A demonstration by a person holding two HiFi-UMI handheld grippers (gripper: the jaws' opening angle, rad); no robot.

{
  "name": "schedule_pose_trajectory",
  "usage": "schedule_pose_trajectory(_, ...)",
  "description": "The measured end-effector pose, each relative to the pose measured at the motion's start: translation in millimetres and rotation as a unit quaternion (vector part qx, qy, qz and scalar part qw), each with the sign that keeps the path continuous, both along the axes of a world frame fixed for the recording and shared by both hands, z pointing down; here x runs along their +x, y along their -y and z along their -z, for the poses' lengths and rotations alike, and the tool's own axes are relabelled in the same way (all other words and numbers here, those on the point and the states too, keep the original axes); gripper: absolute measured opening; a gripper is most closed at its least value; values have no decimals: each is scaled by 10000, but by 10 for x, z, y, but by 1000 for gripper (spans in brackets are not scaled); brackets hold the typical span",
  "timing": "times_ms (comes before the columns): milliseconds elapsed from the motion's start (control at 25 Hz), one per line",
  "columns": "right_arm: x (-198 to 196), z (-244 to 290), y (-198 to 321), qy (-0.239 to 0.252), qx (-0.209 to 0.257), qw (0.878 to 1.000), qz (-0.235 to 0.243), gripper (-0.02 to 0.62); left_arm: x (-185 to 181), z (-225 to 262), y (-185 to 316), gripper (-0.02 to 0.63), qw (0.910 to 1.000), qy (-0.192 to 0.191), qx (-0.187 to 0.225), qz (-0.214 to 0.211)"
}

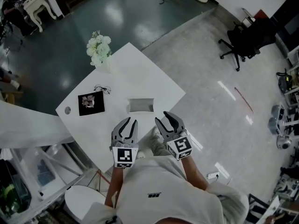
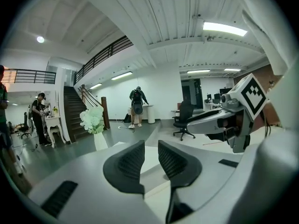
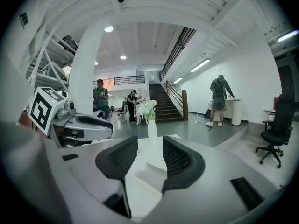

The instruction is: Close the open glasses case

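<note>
The open glasses case (image 1: 141, 105) is pale grey and lies near the middle of the white table (image 1: 135, 73), its lid standing up. In the right gripper view the case (image 3: 152, 174) shows low, just beyond the jaws. My left gripper (image 1: 130, 121) hovers over the table's near edge, a little short and left of the case, open and empty (image 2: 151, 146). My right gripper (image 1: 164, 117) is beside it, short and right of the case, its jaws apart with nothing pressed between them (image 3: 150, 143). Neither gripper touches the case.
A pair of glasses (image 1: 103, 89) and a black square mat (image 1: 91, 103) lie on the table's left part. A vase of white flowers (image 1: 99, 50) stands at the far corner. An office chair (image 1: 240, 43) stands off to the right; people stand in the hall.
</note>
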State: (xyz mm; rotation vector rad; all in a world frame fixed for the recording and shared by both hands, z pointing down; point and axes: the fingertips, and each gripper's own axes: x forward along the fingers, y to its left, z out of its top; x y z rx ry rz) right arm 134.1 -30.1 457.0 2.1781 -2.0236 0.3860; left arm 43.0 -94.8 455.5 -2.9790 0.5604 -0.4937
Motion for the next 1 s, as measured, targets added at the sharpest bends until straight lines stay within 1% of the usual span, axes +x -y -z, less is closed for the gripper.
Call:
schedule_pose_trajectory(360,510,-154,339,128,-17,9979,632,160,400,-202,271,92,9971,154,-36,741)
schedule_pose_trajectory(560,730,-265,508,151,-130,9953,943,160,591,-316,369,89,9948,234,-68,988)
schedule_pose_trajectory(800,791,-447,703,103,-252,9898,1397,160,718,-481,501,84,9924,278,-163,1185)
schedule_pose_trajectory(1000,833,-613,884,92,-442,9886,1436,154,769,-685,593,84,9927,392,-338,1092)
